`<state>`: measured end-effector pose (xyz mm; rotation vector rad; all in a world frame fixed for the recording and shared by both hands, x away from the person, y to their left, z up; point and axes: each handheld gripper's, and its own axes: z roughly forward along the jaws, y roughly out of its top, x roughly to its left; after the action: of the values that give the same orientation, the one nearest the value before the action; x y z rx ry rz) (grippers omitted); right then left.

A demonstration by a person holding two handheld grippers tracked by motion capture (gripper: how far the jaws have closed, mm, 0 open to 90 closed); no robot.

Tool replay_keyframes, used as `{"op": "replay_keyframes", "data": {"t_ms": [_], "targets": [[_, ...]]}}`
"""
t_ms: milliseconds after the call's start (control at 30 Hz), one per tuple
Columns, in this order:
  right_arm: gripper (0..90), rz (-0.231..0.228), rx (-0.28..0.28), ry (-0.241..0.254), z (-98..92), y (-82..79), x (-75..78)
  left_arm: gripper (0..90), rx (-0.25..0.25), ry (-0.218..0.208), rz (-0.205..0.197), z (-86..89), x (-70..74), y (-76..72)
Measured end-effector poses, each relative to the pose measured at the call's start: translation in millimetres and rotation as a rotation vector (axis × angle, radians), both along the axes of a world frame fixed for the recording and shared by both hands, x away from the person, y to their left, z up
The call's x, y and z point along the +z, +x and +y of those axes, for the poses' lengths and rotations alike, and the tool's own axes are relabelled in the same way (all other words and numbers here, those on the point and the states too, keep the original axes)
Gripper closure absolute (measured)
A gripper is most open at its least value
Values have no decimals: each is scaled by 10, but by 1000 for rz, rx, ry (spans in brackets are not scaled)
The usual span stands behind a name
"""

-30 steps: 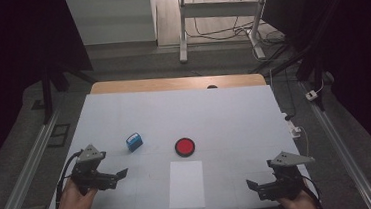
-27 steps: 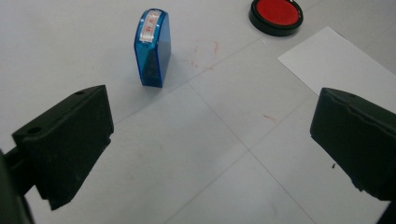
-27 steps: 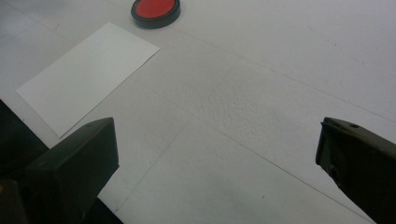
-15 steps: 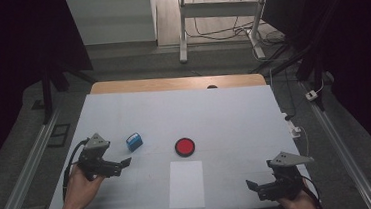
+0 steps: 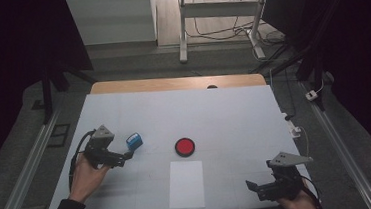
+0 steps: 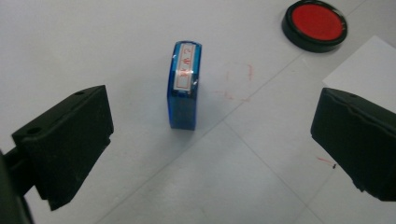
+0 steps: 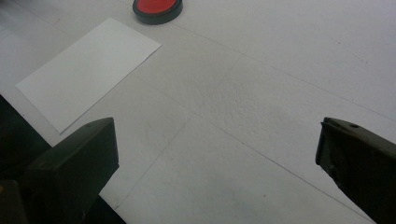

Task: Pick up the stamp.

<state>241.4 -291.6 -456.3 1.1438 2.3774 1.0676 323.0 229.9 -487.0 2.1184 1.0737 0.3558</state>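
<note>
Room: dark surroundings framed a pale white table [image 5: 224,106], with floor cables and a stand beyond its far edge.
Stamp: the blue stamp [image 6: 183,84] lay on its long side on the table, label strip up, just ahead of the left claw [image 5: 126,157] and between the lines of its two jaws, touched by neither.
Ink pad: the round red ink pad [image 5: 184,146] sat open near the table's middle, apart from the stamp.
Paper: the white sheet [image 5: 186,183] lay flat just on the near side of the pad.
Risk, grip: the stamp was narrow and slick-looking, so a closing off its centre would likely have twisted it or squirted it out sideways.
Risk, push: a jaw coming in low could have nudged the stamp along the table before both sides met it.
Risk, marks: faint red prints already showed on the table beside the stamp; a dropped stamp might have added more.
Left claw: jaws spread wide, holding nothing.
Right claw [image 5: 260,189]: jaws wide apart too, empty, hovering over bare table at the near right corner, well away from the sheet.
</note>
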Motion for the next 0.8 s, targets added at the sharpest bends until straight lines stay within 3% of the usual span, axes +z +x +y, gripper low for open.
{"op": "replay_keyframes", "data": {"t_ms": [133,333,800], "targets": [[0,1,3,-2,1,0,0,0,2,36,-7,-14,-45,82],[0,3,3,-5,5,1,-1,0,-11,33,7,-29,-103,215],[0,6,13,-13,11,-1,-2,0,-45,68,41,-178,-202,479]]}}
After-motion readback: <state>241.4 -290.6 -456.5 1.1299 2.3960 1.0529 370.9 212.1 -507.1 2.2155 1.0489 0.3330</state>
